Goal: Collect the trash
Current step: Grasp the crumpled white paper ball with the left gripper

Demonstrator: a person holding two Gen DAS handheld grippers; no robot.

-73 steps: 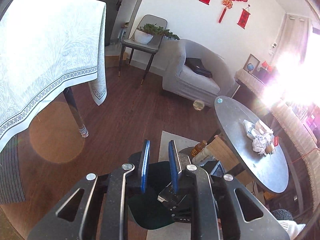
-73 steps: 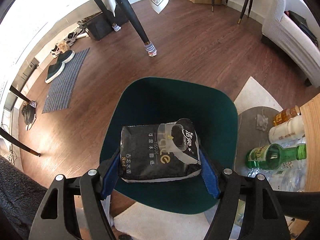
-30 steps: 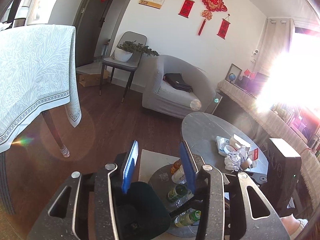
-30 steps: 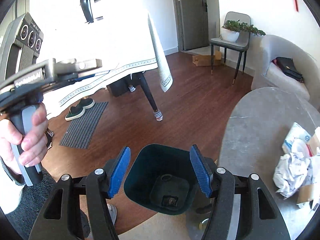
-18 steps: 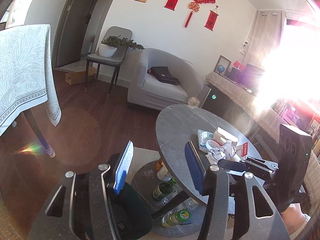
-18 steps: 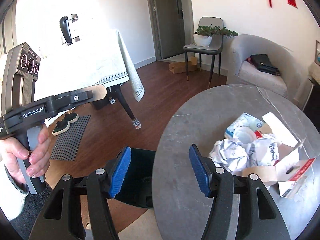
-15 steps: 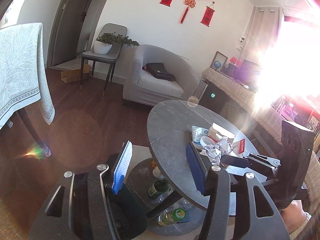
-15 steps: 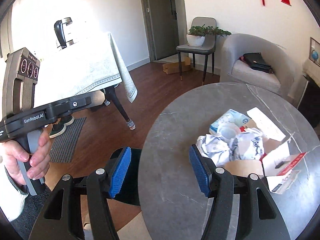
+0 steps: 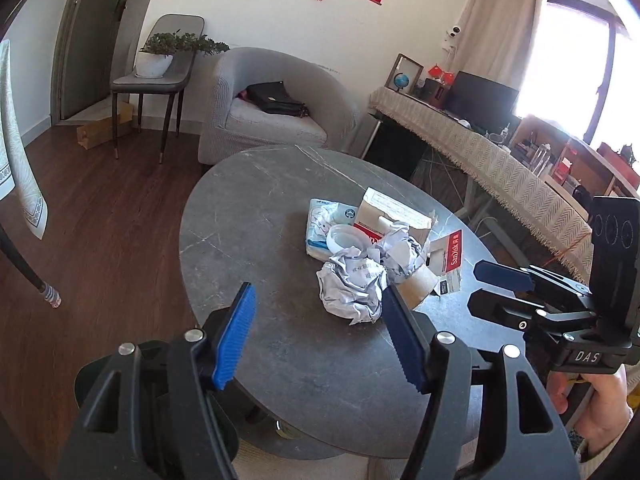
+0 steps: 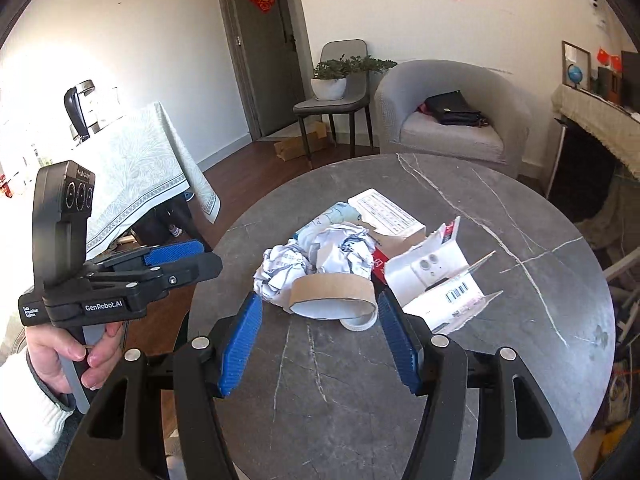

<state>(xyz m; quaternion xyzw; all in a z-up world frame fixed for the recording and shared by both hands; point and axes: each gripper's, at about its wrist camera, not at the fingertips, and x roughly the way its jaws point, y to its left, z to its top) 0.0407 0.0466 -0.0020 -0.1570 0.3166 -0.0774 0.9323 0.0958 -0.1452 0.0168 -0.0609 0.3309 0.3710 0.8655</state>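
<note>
Both grippers hover over the round grey table (image 10: pixel 460 400) with their blue-padded jaws spread wide and nothing between them. Seen by its own camera, the right gripper (image 10: pixel 318 340) sits at 6 o'clock of the trash pile, its pads flanking the near side of the cardboard tape roll (image 10: pixel 332 294) without touching it. The left gripper (image 9: pixel 320 340) points at the pile from the table's near edge, a crumpled paper ball (image 9: pixel 352 286) just beyond its right finger.

On the marble-veined tabletop the trash lies bunched together near the middle. Largest is the torn white carton (image 10: pixel 436 280) at 3 o'clock of the pile, barcode flap facing the camera. Behind it, at 12 o'clock, an opened box flap (image 10: pixel 386 210) shows printed rows. Two crumpled paper balls touch each other at the centre, the second (image 10: pixel 344 250) behind the roll. A pale blue tissue pack (image 9: pixel 326 222) lies at the far left, a small white lid (image 9: pixel 344 238) against it.
</note>
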